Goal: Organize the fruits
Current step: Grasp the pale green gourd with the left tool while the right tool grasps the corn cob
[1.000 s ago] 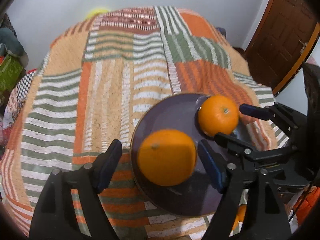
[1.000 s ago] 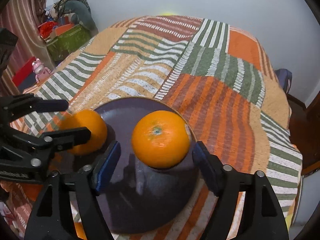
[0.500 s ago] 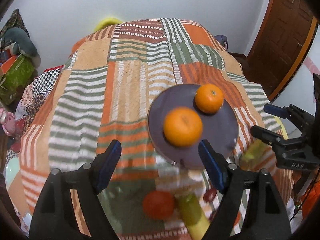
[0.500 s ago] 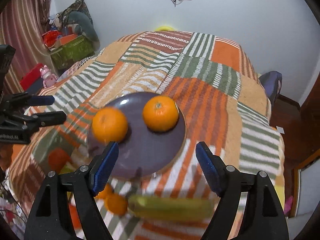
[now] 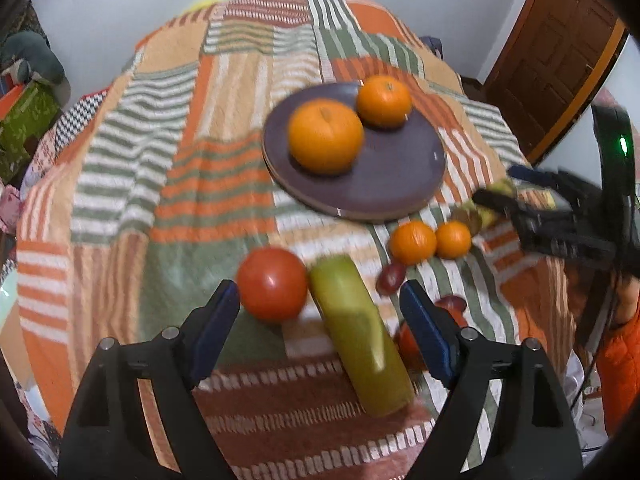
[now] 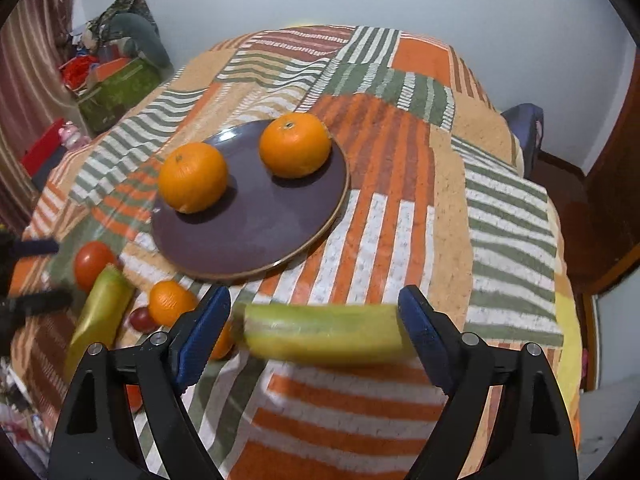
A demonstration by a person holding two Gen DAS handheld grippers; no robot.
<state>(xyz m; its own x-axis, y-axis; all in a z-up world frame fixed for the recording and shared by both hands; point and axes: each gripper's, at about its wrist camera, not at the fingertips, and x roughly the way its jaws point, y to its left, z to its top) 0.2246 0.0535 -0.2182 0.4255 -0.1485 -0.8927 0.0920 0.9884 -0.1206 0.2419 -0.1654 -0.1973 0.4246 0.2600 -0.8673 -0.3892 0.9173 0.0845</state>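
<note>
A dark purple plate [image 5: 384, 184] [image 6: 248, 236] holds two oranges [image 5: 325, 142] [image 5: 383, 100] [image 6: 193, 182] [image 6: 295, 144]. My left gripper [image 5: 320, 308] is open above a red tomato [image 5: 273, 283] and a green-yellow banana [image 5: 362, 336]. Two small oranges [image 5: 413, 241] [image 5: 453, 239] and dark grapes [image 5: 390, 278] lie to its right. My right gripper [image 6: 314, 320] is open over a second banana [image 6: 320, 334], which lies crosswise between the fingers. In the right wrist view the tomato [image 6: 94, 264], the first banana [image 6: 98, 312] and a small orange [image 6: 170, 302] show at the left.
The fruit lies on a bed under a striped orange, green and white patchwork blanket [image 6: 400, 184]. A wooden door [image 5: 560, 52] stands at the right. Boxes and clutter [image 6: 116, 84] sit on the floor at the left. The bed's near edge drops off below the grippers.
Both grippers have pulled back from the plate toward the bed's near edge, leaving one orange each on it. The loose tomato, bananas and small oranges have come into view.
</note>
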